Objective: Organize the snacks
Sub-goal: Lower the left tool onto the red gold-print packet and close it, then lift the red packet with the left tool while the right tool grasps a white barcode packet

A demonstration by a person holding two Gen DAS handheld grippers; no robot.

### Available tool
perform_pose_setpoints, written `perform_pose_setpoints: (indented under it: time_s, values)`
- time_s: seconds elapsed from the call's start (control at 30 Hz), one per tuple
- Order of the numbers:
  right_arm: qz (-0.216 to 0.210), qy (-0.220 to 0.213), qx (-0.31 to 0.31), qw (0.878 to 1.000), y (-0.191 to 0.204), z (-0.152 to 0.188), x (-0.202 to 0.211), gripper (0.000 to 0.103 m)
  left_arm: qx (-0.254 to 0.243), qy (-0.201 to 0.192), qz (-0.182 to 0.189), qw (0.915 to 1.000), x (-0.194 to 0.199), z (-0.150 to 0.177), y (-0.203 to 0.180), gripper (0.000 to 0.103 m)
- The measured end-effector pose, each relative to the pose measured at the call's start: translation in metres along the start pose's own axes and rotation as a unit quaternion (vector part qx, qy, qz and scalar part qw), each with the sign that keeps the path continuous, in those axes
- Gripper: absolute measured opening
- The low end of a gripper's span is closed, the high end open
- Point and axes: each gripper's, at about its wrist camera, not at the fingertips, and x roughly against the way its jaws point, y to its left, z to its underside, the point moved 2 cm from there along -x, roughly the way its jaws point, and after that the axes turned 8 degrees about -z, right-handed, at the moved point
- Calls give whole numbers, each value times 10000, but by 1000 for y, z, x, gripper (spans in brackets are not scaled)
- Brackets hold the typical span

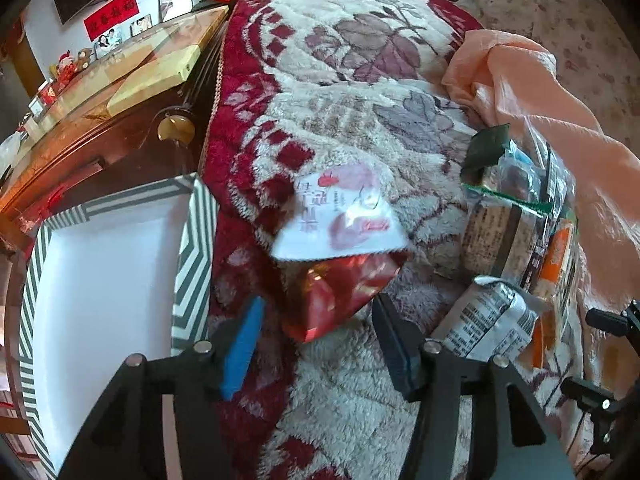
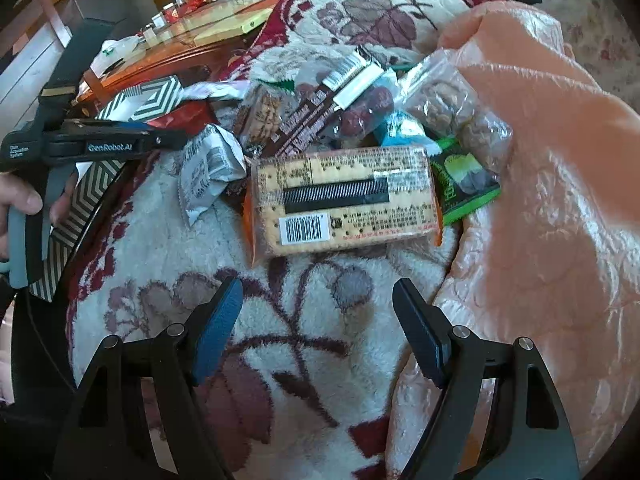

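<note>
A thick fleece blanket (image 1: 360, 80), cream with dark red borders and mauve leaf patterns, covers the whole surface; a smooth peach quilt (image 2: 540, 160) with a stitched sheen is bunched along its right side. At the blanket's left edge sits an open box (image 1: 192, 264), white inside with grey-and-white chevron stripes on its rim. The snacks lie in a loose heap on the fleece, near the quilt.

The left gripper (image 1: 316, 320) has its fingers spread wide, holding nothing; a crinkly red foil packet (image 1: 340, 292) lies between the fingertips, and whether they touch it cannot be told. A glossy white packet (image 1: 344, 216) with pink print overlaps the red one's far end.

The right gripper (image 2: 318, 308) is likewise spread wide and empty, over bare fleece just short of a flat rectangular pack of crackers (image 2: 344, 200) in clear wrap with a barcode. Behind it are a brown bar wrapper (image 2: 320, 112), a clear bag of nuts (image 2: 452, 108), a green packet (image 2: 464, 184) and a crumpled silver pouch (image 2: 208, 168).
</note>
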Motion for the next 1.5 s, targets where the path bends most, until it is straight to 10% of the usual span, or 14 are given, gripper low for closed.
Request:
perform_pose_setpoints:
  time_s: [0.2, 0.37, 1.07, 1.5]
  values:
    - [-22, -38, 4, 10000, 1, -1, 2, 78, -285, -3, -151, 9995, -7, -6, -14, 66]
    - [-50, -61, 65, 9999, 4, -2, 3, 78, -196, 31, -165, 9997, -7, -5, -12, 27]
    - [-1246, 51, -350, 9916, 58, -40, -30, 78, 534, -154, 66, 9984, 29, 32, 2, 20]
    - [-1126, -174, 128, 9934, 54, -89, -33, 78, 710, -53, 163, 9973, 26, 39, 8, 20]
